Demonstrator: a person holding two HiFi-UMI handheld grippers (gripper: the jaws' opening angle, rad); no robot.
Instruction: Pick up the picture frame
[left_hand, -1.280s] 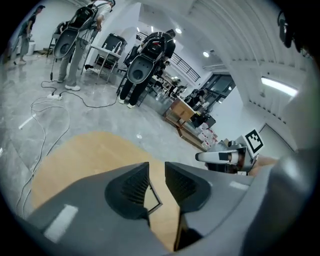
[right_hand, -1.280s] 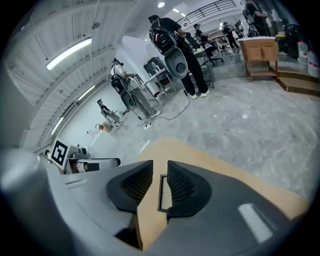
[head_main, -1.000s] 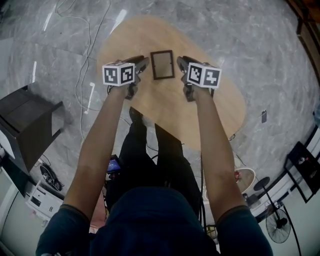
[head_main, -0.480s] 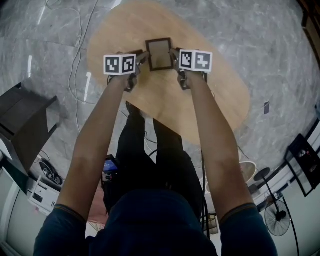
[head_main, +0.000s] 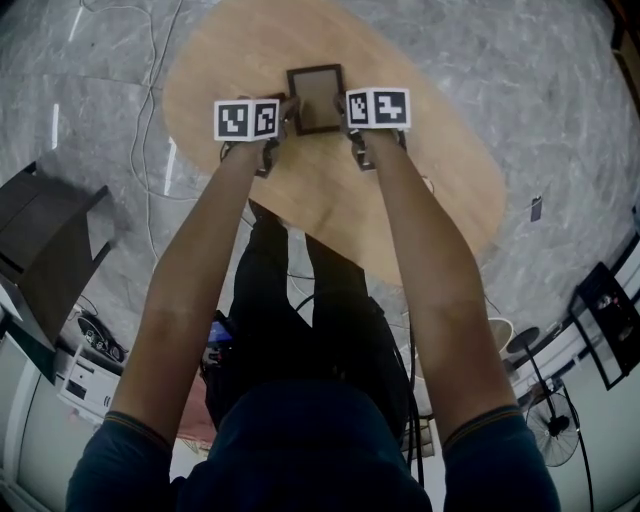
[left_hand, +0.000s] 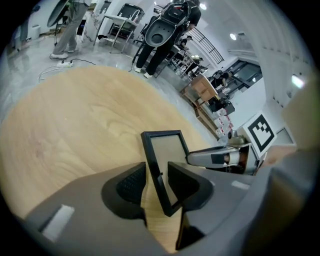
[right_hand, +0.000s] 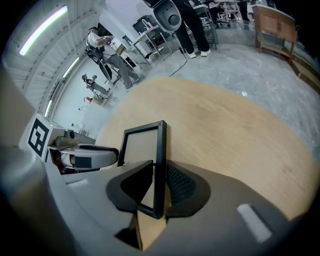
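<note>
A black picture frame (head_main: 316, 98) with a pale insert is over the far part of the oval wooden table (head_main: 420, 200). My left gripper (head_main: 286, 112) is shut on its left rail and my right gripper (head_main: 346, 108) on its right rail. In the left gripper view the frame (left_hand: 167, 150) stands edge-on between the pads of the left gripper (left_hand: 159, 182), its lower corner above the wood. The right gripper view has the right rail of the frame (right_hand: 142, 145) pinched in the right gripper (right_hand: 159, 186). Each view also catches the opposite gripper on the far side.
White cables (head_main: 150, 60) trail over the marble floor beyond the table. A dark stand (head_main: 45, 240) is at the left and a fan (head_main: 555, 420) at the lower right. People and desks (left_hand: 165, 25) are far behind the table.
Both grippers came in from the frame's two sides and shut on its rails. The frame has shifted farther up the head view and looks larger, tilted off the tabletop.
</note>
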